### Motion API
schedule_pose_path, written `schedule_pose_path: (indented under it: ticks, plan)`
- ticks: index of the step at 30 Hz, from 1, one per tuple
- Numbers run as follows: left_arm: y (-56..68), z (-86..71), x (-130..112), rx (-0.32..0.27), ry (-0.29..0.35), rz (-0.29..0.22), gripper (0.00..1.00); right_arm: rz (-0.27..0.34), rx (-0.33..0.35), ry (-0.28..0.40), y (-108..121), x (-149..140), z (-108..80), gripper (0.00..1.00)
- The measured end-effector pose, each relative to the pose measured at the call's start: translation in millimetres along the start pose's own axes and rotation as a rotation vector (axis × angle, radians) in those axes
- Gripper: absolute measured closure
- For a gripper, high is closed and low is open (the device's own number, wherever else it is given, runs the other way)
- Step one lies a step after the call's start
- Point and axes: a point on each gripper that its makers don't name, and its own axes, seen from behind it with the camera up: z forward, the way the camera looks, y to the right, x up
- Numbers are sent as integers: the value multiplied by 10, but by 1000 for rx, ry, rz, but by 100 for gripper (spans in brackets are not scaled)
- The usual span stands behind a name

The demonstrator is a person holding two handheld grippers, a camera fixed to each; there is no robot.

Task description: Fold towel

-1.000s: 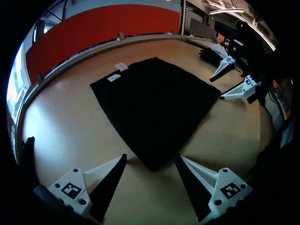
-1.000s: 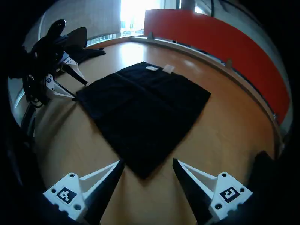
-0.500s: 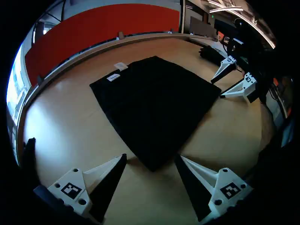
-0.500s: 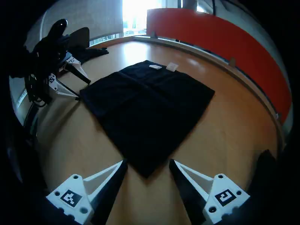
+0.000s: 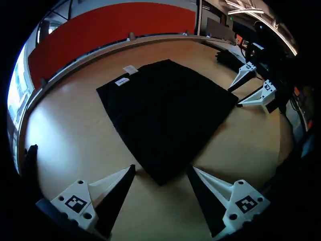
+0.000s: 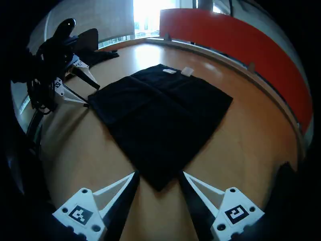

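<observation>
The black rectangular cloth towel (image 5: 168, 116) lies flat and unfolded on the pale wooden surface (image 5: 68, 136), with two white labels (image 5: 122, 82) at its far edge, towards 11 o'clock in the left gripper view. A red wall panel (image 5: 108, 28) stands beyond them.

In that view, one near corner of the towel points to 6 o'clock and sits between the spread fingers of the left tool (image 5: 160, 166), which is released and grasps nothing. In the right gripper view, the right tool (image 6: 158, 172), likewise released, straddles a neighbouring corner, with the left tool seen at 10 o'clock beside the towel's edge.

The step in hand appears to be the approach to the first fold. The next move likely calls for each tool to clench on its corner, then lift both together and carry them to the labelled edge.
</observation>
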Motion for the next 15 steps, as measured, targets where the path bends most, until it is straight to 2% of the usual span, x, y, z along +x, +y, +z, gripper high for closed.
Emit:
schedule_pose_path:
  ticks: [10, 15]
  plan:
    - [-33, 12, 9, 25, -23, -17, 21, -12, 11, -5, -29, 4, 5, 40]
    - [-29, 5, 11, 26, -31, -19, 31, -15, 14, -7, -39, 4, 3, 51]
